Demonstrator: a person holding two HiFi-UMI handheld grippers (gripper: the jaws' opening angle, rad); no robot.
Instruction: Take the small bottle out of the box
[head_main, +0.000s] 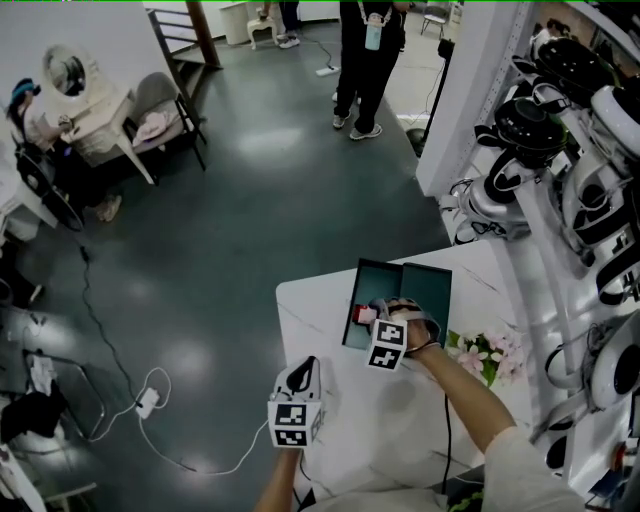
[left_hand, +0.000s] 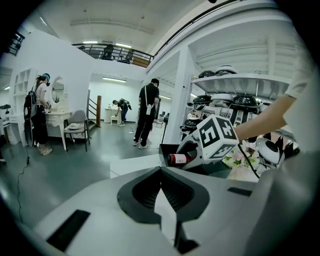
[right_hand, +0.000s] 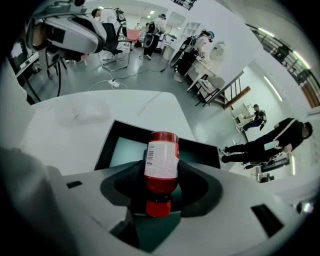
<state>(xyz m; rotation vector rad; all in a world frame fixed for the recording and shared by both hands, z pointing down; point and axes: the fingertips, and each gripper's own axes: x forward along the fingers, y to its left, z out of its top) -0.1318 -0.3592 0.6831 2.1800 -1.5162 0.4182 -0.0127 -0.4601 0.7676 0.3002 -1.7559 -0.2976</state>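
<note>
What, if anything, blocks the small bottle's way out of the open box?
Nothing visible does. The right gripper's jaws hold the small bottle over the open box, and nothing covers it.

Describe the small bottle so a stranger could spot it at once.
On the white table, an open dark box sits near the far edge. Over it, the right gripper grips the small bottle: red, with a red cap and white barcoded label, the only red thing there.
</note>
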